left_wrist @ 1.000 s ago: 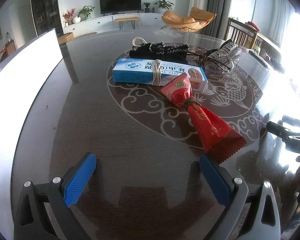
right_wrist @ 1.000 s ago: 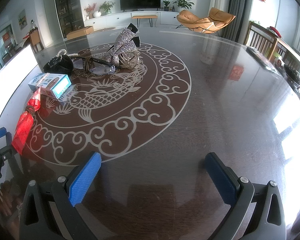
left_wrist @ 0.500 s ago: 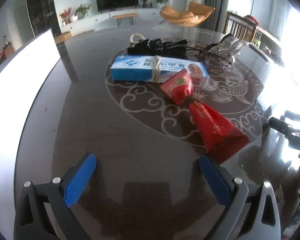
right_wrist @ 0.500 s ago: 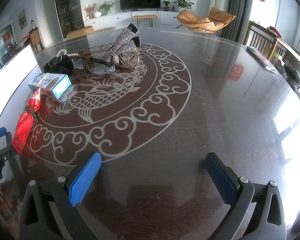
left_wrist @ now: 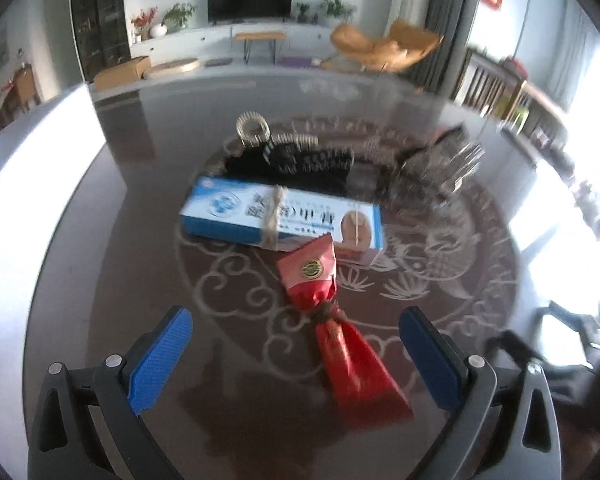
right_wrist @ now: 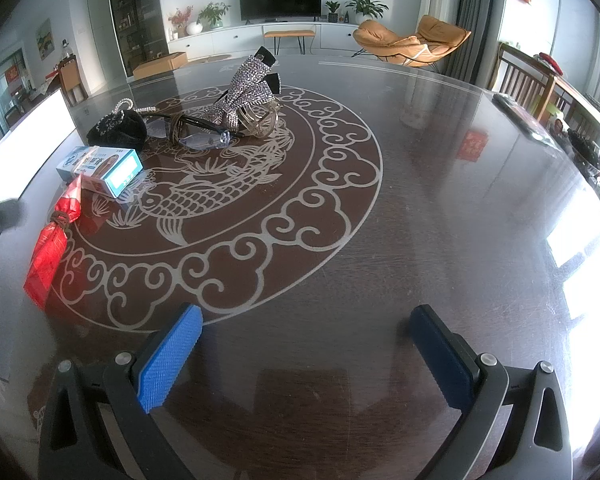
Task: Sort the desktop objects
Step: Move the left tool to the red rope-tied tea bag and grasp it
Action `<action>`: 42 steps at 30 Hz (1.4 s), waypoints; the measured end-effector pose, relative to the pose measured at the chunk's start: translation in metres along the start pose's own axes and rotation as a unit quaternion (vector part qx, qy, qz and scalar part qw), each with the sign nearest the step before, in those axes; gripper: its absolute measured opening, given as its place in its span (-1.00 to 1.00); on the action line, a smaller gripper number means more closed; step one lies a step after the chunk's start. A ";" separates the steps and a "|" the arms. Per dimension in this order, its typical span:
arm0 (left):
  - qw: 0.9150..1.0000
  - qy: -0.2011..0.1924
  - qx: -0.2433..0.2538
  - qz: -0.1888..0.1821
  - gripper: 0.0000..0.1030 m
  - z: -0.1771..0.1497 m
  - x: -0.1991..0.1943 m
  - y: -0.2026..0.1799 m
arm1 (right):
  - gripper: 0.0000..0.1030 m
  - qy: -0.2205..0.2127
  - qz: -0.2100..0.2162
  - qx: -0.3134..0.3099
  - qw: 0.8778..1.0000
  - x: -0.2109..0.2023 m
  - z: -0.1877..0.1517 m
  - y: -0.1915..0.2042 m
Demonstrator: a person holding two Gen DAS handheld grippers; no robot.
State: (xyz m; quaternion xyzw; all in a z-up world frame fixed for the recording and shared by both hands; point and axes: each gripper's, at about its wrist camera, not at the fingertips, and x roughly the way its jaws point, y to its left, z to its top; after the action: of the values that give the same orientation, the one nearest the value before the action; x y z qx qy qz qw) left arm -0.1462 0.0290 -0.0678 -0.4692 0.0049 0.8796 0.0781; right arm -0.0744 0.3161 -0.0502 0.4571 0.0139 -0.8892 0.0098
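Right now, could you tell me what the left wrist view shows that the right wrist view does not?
Only the left wrist view shows the left gripper open, with the red packet lying between its fingers, and the round gold seal on that packet. Only the right wrist view shows the right gripper open over bare table, and the glasses clearly. Both show the packet, the blue box, the black pouch and the sequinned bow.

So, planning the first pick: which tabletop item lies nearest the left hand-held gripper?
The red packet, tied at its middle; its tail reaches between the open left hand-held gripper.
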 end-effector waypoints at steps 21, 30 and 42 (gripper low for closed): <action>0.999 -0.024 0.040 0.014 0.48 -0.006 0.020 0.002 | 1.00 0.000 -0.001 0.000 1.000 0.000 0.000 0.001; 0.998 -0.024 0.057 0.007 -0.49 -0.020 0.003 0.051 | 1.00 0.000 -0.001 0.001 1.000 0.000 0.000 0.000; 0.998 -0.044 0.046 0.011 -0.48 -0.037 -0.005 0.087 | 1.00 -0.001 -0.002 0.001 1.000 0.000 0.000 0.001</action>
State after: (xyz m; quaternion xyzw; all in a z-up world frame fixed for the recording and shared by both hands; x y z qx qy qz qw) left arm -0.1251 -0.0605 -0.0906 -0.4255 0.0469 0.8993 0.0901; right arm -0.0745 0.3154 -0.0501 0.4562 0.0136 -0.8897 0.0079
